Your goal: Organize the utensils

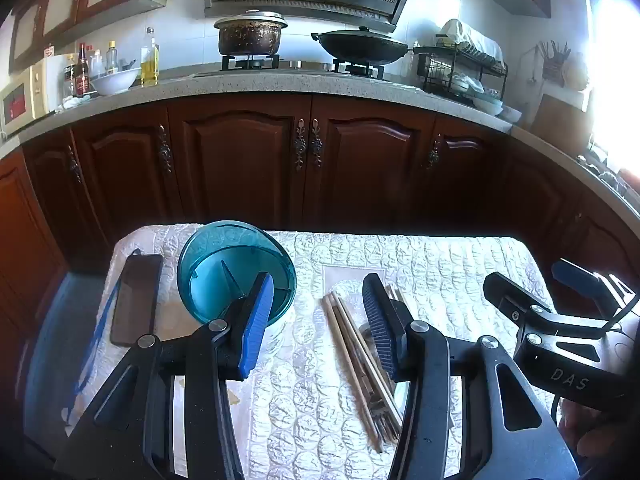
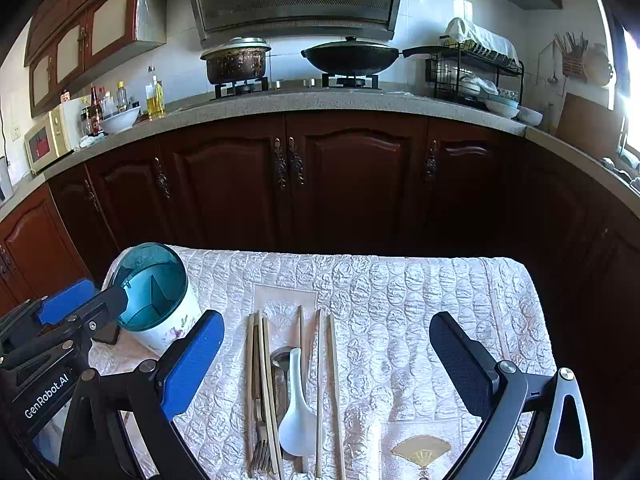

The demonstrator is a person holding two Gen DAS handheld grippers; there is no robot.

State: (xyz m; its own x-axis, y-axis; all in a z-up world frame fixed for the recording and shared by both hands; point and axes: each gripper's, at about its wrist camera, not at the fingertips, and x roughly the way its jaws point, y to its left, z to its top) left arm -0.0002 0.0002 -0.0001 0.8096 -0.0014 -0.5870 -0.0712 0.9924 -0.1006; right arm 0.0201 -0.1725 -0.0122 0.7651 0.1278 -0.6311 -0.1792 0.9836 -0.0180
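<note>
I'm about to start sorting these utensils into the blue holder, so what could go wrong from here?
The chopsticks, fork, metal spoon and white spoon lie packed together, so a grab may catch several or scatter them. The holder stands near the table's far left corner; a nudge could tip it. The phone beside it could get knocked.

Teal-lidded holder (image 2: 154,292) with floral white body, white spoon (image 2: 295,408), cream quilted cloth (image 2: 400,300)
</note>
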